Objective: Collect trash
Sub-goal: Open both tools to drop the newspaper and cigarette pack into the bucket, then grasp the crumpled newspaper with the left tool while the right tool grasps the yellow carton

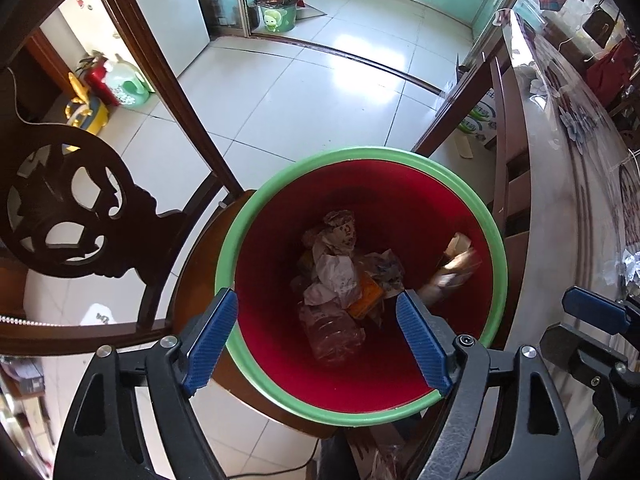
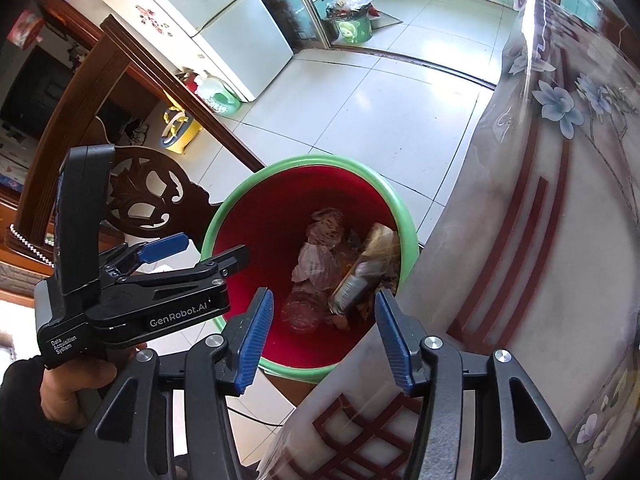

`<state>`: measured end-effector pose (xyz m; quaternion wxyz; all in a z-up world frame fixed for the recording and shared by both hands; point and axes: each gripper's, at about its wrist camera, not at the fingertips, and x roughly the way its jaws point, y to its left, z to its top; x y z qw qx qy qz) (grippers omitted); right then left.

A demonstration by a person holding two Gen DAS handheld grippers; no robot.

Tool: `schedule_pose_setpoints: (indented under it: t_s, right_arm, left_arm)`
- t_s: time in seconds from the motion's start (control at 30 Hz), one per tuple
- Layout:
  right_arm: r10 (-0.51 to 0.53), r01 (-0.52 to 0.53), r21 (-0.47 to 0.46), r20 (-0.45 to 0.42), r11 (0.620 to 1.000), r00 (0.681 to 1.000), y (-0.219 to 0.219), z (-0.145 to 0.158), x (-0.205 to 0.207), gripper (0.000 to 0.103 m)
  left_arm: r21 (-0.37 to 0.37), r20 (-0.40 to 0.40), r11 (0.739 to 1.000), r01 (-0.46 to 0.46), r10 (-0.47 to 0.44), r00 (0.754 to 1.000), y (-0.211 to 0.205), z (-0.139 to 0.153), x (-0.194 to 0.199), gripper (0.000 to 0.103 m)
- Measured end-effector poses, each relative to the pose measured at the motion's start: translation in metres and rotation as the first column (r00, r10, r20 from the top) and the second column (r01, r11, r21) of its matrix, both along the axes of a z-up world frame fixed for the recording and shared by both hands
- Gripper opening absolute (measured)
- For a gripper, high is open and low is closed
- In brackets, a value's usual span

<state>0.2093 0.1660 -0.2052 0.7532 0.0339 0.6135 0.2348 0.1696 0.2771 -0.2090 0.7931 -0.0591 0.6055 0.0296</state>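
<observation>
A bin with a green rim [image 1: 280, 184] and red inside stands on a wooden chair seat beside the table. It holds crumpled paper [image 1: 334, 268], a clear plastic bottle [image 1: 332, 336], an orange packet [image 1: 366, 300] and a blurred wrapper [image 1: 452, 268] against the right wall. My left gripper [image 1: 316, 294] hangs open right above the bin with nothing between its blue pads. My right gripper [image 2: 323, 294] is open too, empty, over the near rim [image 2: 288, 370] and the table edge. The blurred wrapper [image 2: 360, 276] lies below it among the trash. A hand [image 2: 76, 380] holds the left gripper [image 2: 214, 246].
The carved wooden chair back [image 1: 72, 204] stands left of the bin. A table with a flowered plastic cover [image 2: 540, 260] runs along the right. Across the tiled floor [image 1: 304, 92] are a second full green bin [image 1: 278, 14], a fridge [image 2: 240, 32] and bottles by the wall.
</observation>
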Motion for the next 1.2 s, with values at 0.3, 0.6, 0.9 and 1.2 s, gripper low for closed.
schedule_pose_setpoints:
  t_s: [0.3, 0.6, 0.9, 1.2]
  right_arm:
    - [-0.016, 0.016, -0.005, 0.044, 1.0, 0.999, -0.014, 0.027, -0.013, 0.054]
    - [-0.074, 0.074, 0.002, 0.135, 0.997, 0.988, -0.046, 0.066, -0.039, 0.057]
    - [-0.194, 0.197, -0.008, 0.164, 0.98, 0.967, -0.114, 0.079, -0.063, 0.058]
    - [-0.316, 0.326, -0.029, 0.187, 0.945, 0.93, -0.201, 0.086, -0.089, 0.058]
  left_arm:
    - [-0.019, 0.088, 1.0, -0.015, 0.017, 0.996, 0.003, 0.039, -0.013, 0.081]
    - [-0.009, 0.198, 1.0, 0.027, -0.025, 0.98, -0.019, 0.083, -0.032, 0.082]
    - [0.003, 0.232, 0.994, 0.111, -0.109, 0.967, -0.066, 0.101, -0.045, 0.082]
    - [0.016, 0.242, 0.98, 0.199, -0.197, 0.95, -0.127, 0.107, -0.055, 0.082]
